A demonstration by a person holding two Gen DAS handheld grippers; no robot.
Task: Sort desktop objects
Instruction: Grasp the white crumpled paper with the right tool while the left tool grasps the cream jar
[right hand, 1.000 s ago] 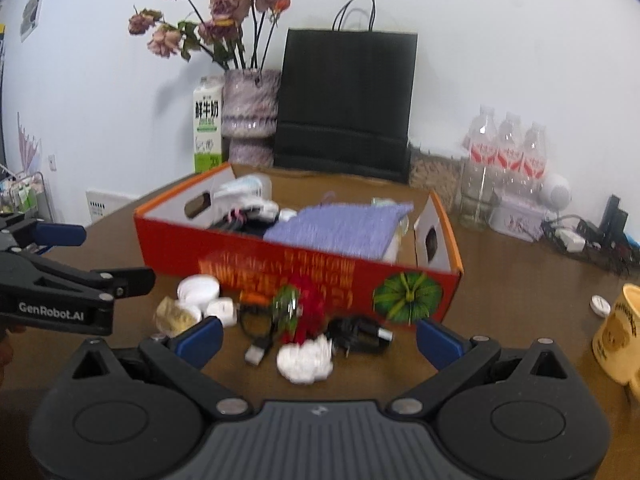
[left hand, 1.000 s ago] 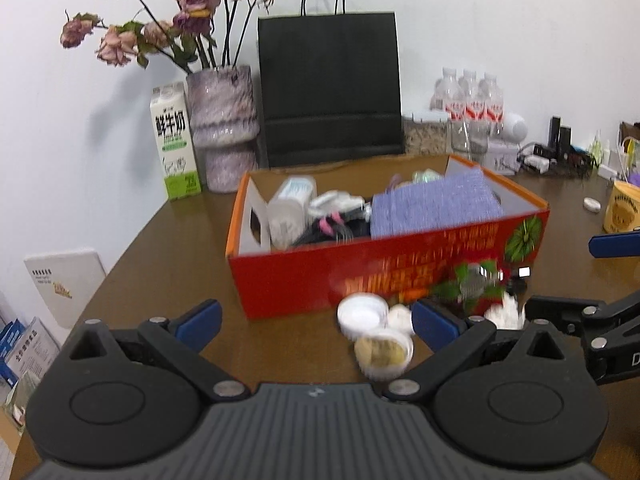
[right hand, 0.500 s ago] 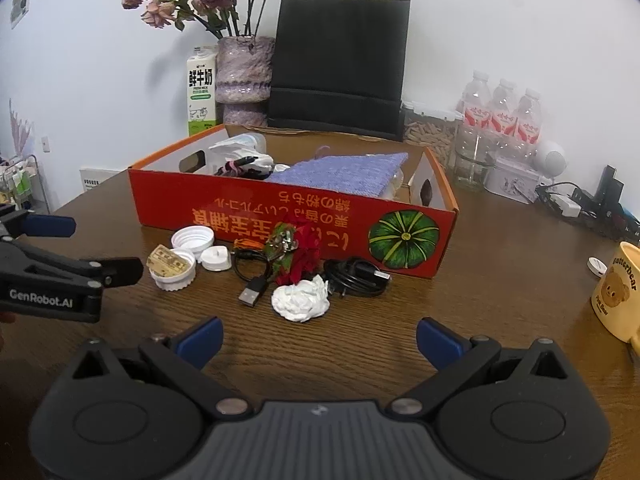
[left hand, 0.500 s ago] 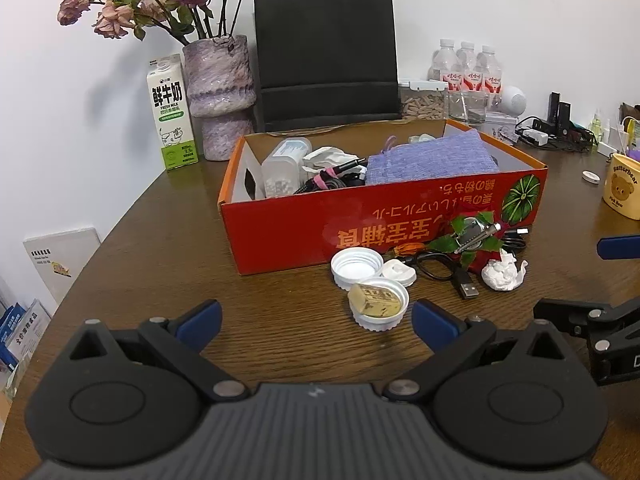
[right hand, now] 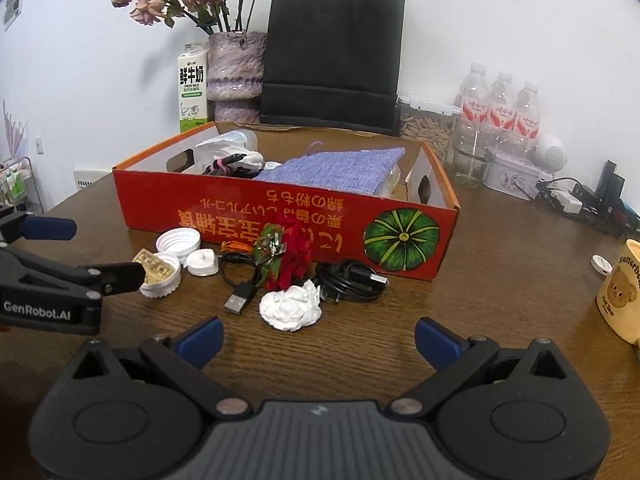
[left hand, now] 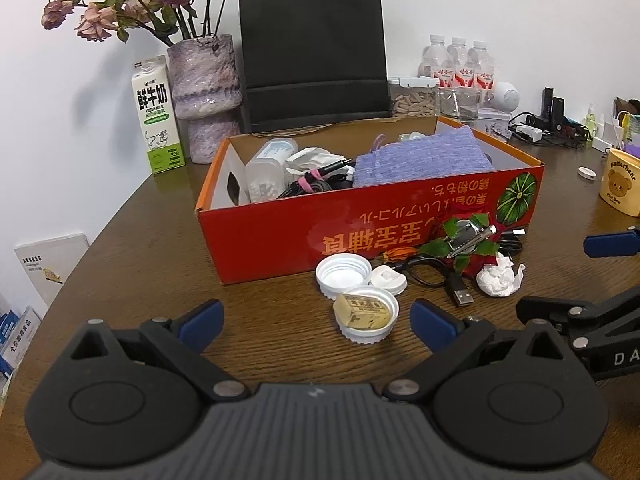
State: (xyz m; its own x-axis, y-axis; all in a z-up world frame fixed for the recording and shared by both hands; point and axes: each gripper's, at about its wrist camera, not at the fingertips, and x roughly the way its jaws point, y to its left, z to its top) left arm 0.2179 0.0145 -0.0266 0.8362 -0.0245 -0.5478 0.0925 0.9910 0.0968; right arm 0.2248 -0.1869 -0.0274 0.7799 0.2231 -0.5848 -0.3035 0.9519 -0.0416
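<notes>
Loose clutter lies on the wooden table in front of a red cardboard box (left hand: 280, 240) (right hand: 240, 208). It includes a white cap holding a tan block (left hand: 366, 314) (right hand: 160, 274), an upturned white cap (left hand: 343, 274), a small white cap (left hand: 388, 279), a black USB cable (left hand: 440, 276), a red flower ornament (left hand: 468, 240) and a crumpled tissue (left hand: 498, 278) (right hand: 290, 308). My left gripper (left hand: 318, 320) (right hand: 86, 252) is wide, its jaws closing. The cap with the block lies just ahead of the gap, untouched. My right gripper (right hand: 318, 338) (left hand: 572, 276) stands open and empty, short of the tissue.
The box holds a purple cloth (left hand: 424, 160), a plastic jar and cables. Behind it stand a milk carton (left hand: 156, 116), a vase of dried roses (left hand: 204, 92), a black paper bag (left hand: 314, 52) and water bottles (right hand: 496, 108). A yellow mug (left hand: 622, 184) stands at the right. The table edge curves away on the left.
Both views have steadied from a blur and the clutter sits slightly higher in them. Nothing on the table has moved, and neither gripper has taken hold of anything.
</notes>
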